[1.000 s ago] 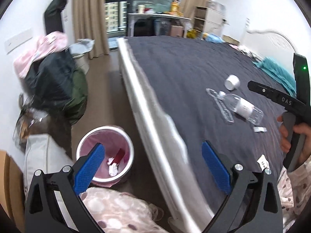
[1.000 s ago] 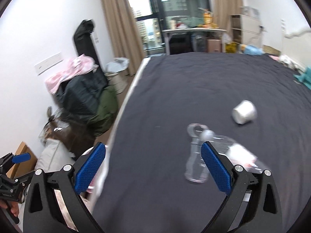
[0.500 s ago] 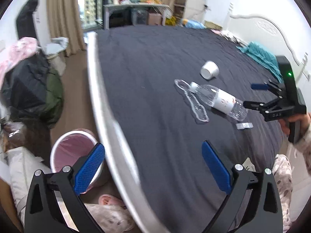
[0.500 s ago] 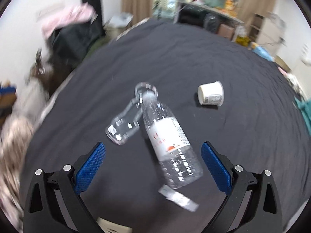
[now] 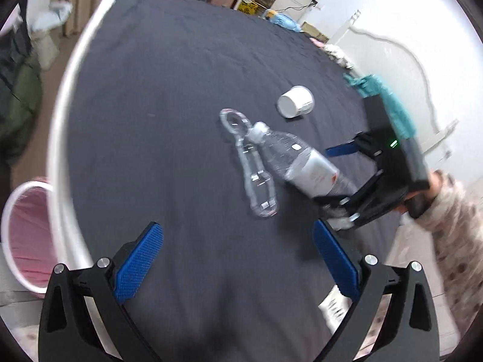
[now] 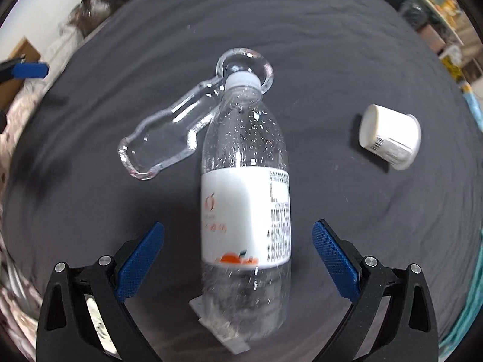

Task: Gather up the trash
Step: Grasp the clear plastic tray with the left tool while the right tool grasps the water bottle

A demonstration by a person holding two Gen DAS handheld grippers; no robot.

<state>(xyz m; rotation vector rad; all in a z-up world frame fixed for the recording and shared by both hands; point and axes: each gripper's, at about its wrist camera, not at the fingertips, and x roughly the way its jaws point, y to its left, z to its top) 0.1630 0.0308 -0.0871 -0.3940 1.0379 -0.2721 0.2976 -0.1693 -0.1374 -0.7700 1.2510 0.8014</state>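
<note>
A clear plastic bottle (image 6: 245, 187) with a white label lies on the dark bed cover; it also shows in the left wrist view (image 5: 302, 163). A clear plastic blister shell (image 6: 169, 138) lies against its neck, also in the left wrist view (image 5: 253, 175). A white paper cup (image 6: 391, 135) lies on its side to the right, also in the left wrist view (image 5: 295, 102). My right gripper (image 6: 238, 256) is open with its jaws on either side of the bottle's lower half, apart from it. My left gripper (image 5: 238, 259) is open and empty above the bed.
A pink-lined trash bin (image 5: 25, 235) stands on the floor left of the bed's white edge (image 5: 65, 126). A small white wrapper (image 6: 220, 328) lies under the bottle's base. Another paper scrap (image 5: 335, 309) lies near the bed's front edge. A teal cloth (image 5: 389, 105) lies at the right.
Both grippers have swung over the bed toward the trash. My right gripper has closed in on the bottle, which now lies between its open jaws. The bin has slid to the left edge.
</note>
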